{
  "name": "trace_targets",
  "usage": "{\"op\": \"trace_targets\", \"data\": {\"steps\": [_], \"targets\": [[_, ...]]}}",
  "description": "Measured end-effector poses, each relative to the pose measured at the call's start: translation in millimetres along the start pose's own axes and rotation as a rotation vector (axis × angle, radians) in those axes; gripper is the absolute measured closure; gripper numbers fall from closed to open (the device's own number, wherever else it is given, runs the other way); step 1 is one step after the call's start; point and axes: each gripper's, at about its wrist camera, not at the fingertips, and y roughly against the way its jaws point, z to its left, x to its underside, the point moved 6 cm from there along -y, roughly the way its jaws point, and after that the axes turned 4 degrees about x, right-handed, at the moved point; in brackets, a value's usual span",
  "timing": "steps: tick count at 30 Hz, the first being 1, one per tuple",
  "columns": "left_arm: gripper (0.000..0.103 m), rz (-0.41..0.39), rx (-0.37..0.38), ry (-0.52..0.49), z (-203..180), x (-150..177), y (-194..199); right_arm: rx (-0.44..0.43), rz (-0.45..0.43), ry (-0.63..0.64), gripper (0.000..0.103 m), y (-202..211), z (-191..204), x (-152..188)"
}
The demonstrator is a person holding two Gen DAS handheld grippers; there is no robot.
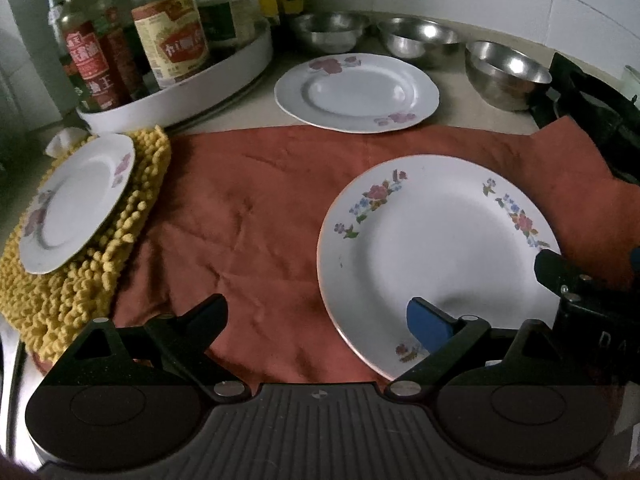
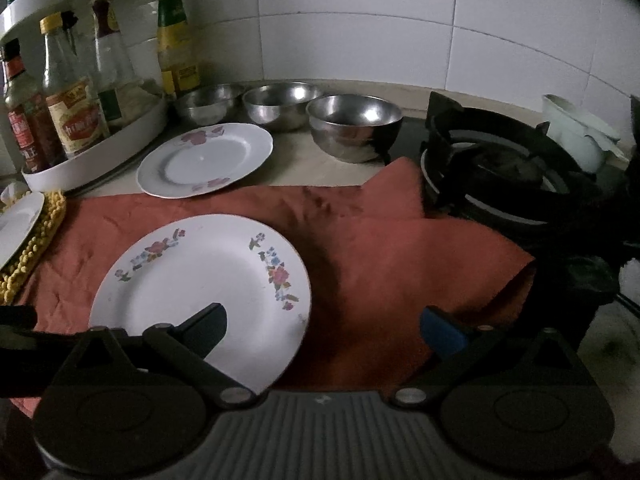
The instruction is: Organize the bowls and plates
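Where cropped, left plate (image 2: 16, 224) unclear

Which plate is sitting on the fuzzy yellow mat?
The small plate with pink flowers at the far left. It rests on the yellow mat; the colourful-flower plate lies on the red cloth, and the third plate on the bare counter.

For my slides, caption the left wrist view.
Open left tool hovers over rust cloth beside floral plate; three steel bowls behind.
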Motion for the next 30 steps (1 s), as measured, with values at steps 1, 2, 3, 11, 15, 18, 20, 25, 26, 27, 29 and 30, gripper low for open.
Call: {"op": "trace_targets", "data": {"steps": [1,2,3,11,15,18,20,25,26,27,29,30], "targets": [[0.005,0.001,0.006,-0.002,0.2,-1.4,-2.0,-0.003,-0.003,-0.001,0.003,-1.4,0.1,-0.8],[0.005,-0.001,0.018,-0.004,0.0,-3.4,-4.0,-0.008,-0.003,-0.003,0.003,-2.5,0.3,-1.3],[0.005,0.000,0.028,-0.009,-0.3,-5.4,-5.8,-0.008,0.002,-0.006,0.003,-4.3,0.5,-1.8],[0.005,0.011,0.074,-0.065,-5.3,-15.1,-20.0,-0.013,0.023,-0.053,0.010,-11.4,-2.7,-10.4],[0.005,0.011,0.084,-0.069,-4.8,-15.6,-22.9,-0.049,0.071,-0.075,0.017,-18.0,-2.5,-5.0],[0.005,0.010,0.094,-0.064,-6.3,-13.9,-23.2,-0.050,0.080,-0.080,0.018,-19.8,-3.3,-2.2],[0.005,0.010,0.102,-0.062,-6.2,-13.8,-23.4,-0.054,0.079,-0.078,0.021,-18.7,-3.4,-2.6],[0.004,0.015,0.128,-0.049,-1.5,-15.0,-25.7,-0.108,0.105,-0.096,0.036,-22.4,-1.2,0.9],[0.004,0.015,0.136,-0.040,-0.1,-15.1,-26.3,-0.127,0.118,-0.107,0.038,-23.9,-0.2,2.3],[0.004,0.016,0.147,-0.029,1.5,-15.1,-27.3,-0.132,0.116,-0.110,0.040,-23.7,0.8,2.4],[0.004,0.020,0.176,-0.003,4.5,-15.0,-29.5,-0.142,0.114,-0.101,0.042,-24.0,3.8,1.8],[0.004,0.017,0.182,0.001,5.3,-15.4,-30.1,-0.143,0.115,-0.100,0.042,-24.0,4.5,1.4]]}}
